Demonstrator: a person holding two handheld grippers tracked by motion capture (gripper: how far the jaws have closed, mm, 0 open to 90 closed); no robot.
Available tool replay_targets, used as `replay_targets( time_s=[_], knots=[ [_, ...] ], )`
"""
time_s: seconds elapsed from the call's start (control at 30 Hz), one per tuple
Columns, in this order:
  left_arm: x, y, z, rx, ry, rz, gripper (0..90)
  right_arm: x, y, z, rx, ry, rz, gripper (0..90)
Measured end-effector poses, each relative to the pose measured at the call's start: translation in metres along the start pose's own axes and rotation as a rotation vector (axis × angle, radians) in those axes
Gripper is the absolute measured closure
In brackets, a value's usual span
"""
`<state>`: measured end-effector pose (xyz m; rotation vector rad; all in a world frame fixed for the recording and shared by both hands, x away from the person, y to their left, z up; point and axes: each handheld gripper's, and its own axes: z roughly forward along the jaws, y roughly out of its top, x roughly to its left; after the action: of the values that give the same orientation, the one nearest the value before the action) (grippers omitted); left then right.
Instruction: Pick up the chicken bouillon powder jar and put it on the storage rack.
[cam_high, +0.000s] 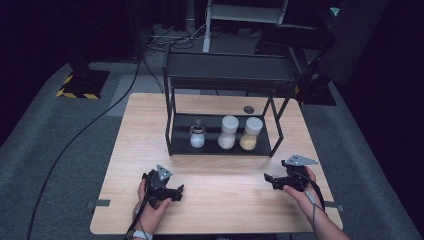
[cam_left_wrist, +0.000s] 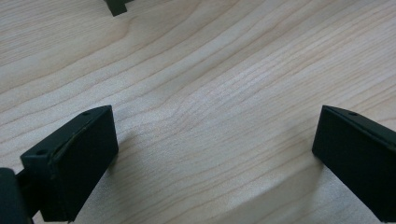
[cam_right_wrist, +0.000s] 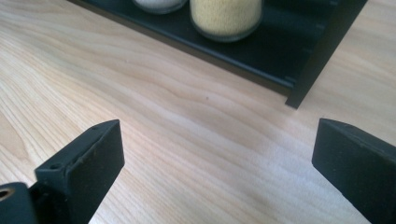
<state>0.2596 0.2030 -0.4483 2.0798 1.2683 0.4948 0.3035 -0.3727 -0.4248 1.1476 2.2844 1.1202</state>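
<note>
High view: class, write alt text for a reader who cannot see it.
A person's left gripper and right gripper, both open, rest on a wooden table before a black rack holding three jars.

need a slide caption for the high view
Both grippers, left and right, open on a wooden table before a black rack holding three jars.

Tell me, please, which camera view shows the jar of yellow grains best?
The high view: there the jar of yellow grains stands whole, white lid on, rightmost of three on the black rack. The right gripper view catches its lower part at the top edge. The left gripper view looks onto the wooden table.
</note>
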Motion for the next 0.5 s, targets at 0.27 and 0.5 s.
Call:
replay_targets(
  time_s=[0.27, 0.5],
  knots=[
    [0.0, 0.0, 0.0, 0.0, 0.0, 0.0, 0.3, -0.002, -0.008, 0.003, 0.022, -0.001, 0.019, 2.4],
    [0.0, 0.0, 0.0, 0.0, 0.0, 0.0, 0.3, -0.004, -0.015, 0.005, 0.032, 0.005, 0.035, 2.4]
  ],
)
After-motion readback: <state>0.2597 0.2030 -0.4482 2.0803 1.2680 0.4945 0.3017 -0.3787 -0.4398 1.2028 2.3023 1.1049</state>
